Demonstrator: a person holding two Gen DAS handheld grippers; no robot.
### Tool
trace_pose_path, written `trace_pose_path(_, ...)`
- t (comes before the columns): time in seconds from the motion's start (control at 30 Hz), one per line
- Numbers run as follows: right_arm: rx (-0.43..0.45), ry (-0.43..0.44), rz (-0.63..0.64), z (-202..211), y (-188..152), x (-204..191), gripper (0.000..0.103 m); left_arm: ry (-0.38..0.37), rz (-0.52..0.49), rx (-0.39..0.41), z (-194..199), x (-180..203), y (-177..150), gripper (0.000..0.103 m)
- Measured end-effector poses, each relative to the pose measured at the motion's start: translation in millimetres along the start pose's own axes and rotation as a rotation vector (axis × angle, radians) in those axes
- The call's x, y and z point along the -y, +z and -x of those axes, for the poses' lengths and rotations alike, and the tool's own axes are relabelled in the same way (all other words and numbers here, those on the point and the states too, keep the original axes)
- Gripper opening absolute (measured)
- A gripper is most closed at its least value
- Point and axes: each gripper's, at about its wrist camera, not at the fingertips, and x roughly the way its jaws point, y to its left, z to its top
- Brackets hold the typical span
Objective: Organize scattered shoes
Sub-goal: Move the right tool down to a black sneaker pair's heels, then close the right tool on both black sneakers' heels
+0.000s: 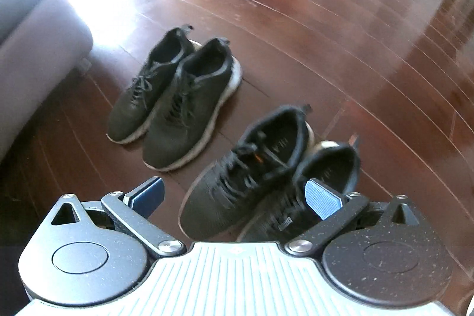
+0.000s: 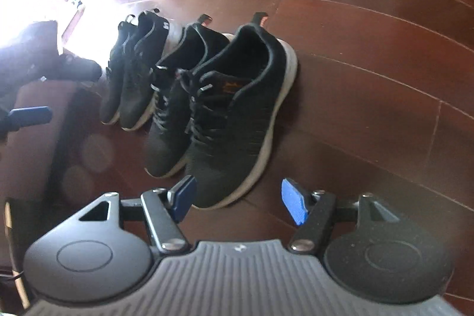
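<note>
**A:** What is lying where on the wooden floor [image 1: 311,19] right now?

**B:** Two pairs of black sneakers are sitting in a row on it. The far pair [image 1: 174,96] is resting near the grey sofa [image 1: 35,28], its two shoes touching side by side. The near pair [image 1: 266,176] is lying just beside it, also shoe against shoe, toes pointing the same way as the others.

**A:** So the sorting is looking finished?

**B:** I am judging it nearly or fully done: every shoe in view is standing upright and paired. Whether more shoes are waiting out of view, I cannot tell.

**A:** And the grippers?

**B:** Both are hovering above the near pair, holding nothing. The left gripper [image 1: 237,194] is showing its jaws spread wide and empty. The right gripper [image 2: 238,199] is also standing open, with only the toe of one sneaker showing between its blue pads [image 2: 293,205], well below them and untouched.
</note>
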Motion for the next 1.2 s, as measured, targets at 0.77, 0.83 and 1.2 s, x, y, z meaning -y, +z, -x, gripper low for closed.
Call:
trace_pose_path(0.77,-0.021,-0.113,-0.365,-130,120,-63,0.058,0.072,0.171,-0.027,-21,-87,24,0.102)
trace_pose_path(0.83,-0.031,-0.143,-0.438,-143,126,-58,0.058,0.082,0.203,-0.038,-23,-95,21,0.102)
trace_pose_path(1.2,-0.117,-0.336,-0.354,-176,121,-72,0.053,0.057,0.238,-0.092,-29,-92,8,0.102)
